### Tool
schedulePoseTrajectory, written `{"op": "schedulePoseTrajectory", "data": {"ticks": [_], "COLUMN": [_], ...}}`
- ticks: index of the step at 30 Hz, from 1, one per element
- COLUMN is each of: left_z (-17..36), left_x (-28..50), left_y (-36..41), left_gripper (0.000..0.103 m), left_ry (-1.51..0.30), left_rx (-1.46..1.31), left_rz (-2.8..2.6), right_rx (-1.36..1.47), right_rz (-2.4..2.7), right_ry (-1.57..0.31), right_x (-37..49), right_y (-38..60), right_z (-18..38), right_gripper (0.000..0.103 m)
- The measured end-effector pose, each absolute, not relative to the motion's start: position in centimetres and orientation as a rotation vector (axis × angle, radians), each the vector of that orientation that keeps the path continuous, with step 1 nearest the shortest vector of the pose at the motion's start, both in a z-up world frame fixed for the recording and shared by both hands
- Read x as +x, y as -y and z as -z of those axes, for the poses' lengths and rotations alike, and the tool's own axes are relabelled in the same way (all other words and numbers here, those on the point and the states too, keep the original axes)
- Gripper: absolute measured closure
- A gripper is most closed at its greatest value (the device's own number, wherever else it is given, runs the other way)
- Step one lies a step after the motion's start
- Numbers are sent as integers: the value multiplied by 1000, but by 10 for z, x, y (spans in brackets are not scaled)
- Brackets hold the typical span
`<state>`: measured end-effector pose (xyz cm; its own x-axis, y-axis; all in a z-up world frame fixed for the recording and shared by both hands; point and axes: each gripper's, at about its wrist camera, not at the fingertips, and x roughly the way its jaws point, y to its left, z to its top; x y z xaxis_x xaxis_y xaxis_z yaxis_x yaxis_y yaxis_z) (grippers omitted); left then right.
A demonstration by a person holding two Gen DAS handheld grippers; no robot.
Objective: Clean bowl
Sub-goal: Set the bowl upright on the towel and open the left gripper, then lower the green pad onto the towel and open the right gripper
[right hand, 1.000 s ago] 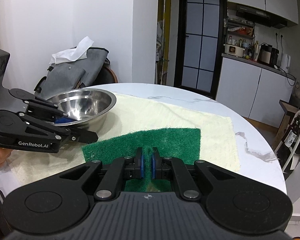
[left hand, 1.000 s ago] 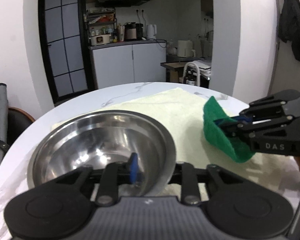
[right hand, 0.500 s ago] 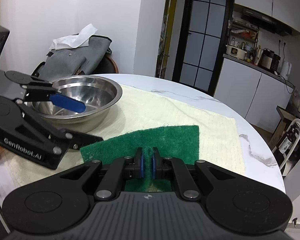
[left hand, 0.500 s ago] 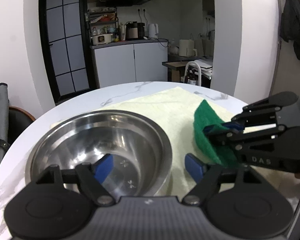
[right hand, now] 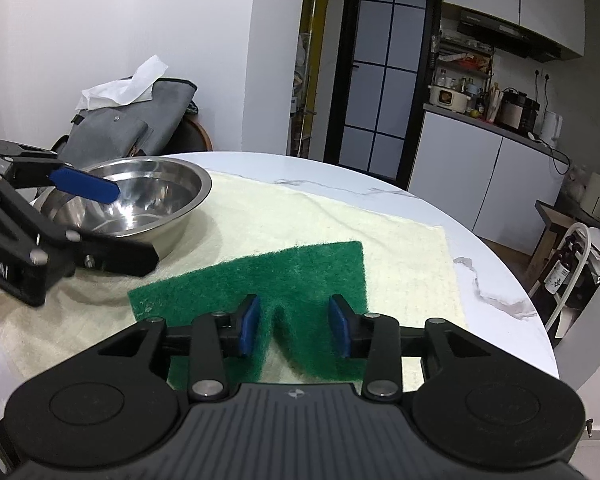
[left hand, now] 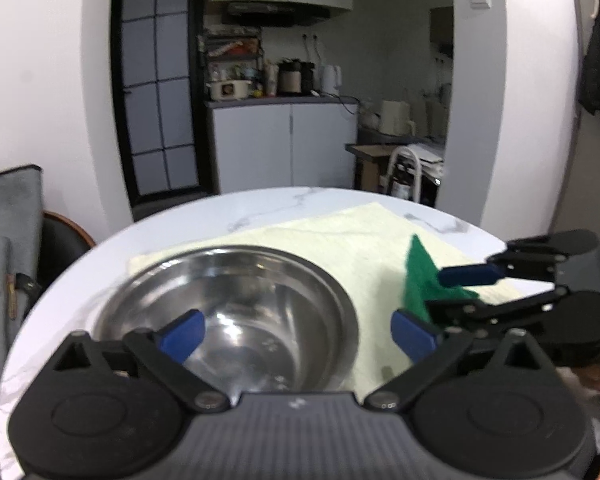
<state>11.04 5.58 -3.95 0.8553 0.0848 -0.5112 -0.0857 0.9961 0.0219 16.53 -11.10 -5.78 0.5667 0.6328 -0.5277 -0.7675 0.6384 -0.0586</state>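
Left gripper [left hand: 296,332] has just been opening and now stands wide apart, one pad over the near rim of the steel bowl [left hand: 240,312], nothing clamped; it looks to have let the bowl go. Beside it, the right gripper [right hand: 294,320] has also just been opening, and its pads stand clear of the green scouring pad [right hand: 300,268], whose pinched ridge rises between them. Both bowl and pad rest on the pale cloth [right hand: 340,224] spread over the round marble tabletop [right hand: 492,264], likely to catch drips.
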Motion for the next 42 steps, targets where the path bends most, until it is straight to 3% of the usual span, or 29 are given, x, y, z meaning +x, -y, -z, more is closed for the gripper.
{"op": "schedulePoseTrajectory", "data": {"ticks": [3, 9, 12, 16, 18, 42], "left_z": [38, 36, 34, 28, 25, 15], "left_x": [106, 88, 78, 72, 70, 42], "left_y": [-60, -67, -70, -76, -78, -48], "left_gripper": [1, 0, 0, 0, 0, 0], "left_ry": [-543, -519, -501, -484, -488, -439], "left_rx": [-6, -20, -33, -52, -71, 0], "left_rz": [-87, -113, -135, -158, -170, -258], "right_rx": [-288, -285, -274, -276, -268, -245], "right_rz": [-839, -856, -853, -857, -853, -888], "right_ry": [-488, -456, -444, -422, -414, -473], "right_x": [165, 162, 160, 158, 156, 143], "right_y": [116, 126, 129, 134, 136, 157], "right_z": [54, 46, 41, 34, 30, 21], "right_gripper": [55, 22, 13, 9, 1, 0]}}
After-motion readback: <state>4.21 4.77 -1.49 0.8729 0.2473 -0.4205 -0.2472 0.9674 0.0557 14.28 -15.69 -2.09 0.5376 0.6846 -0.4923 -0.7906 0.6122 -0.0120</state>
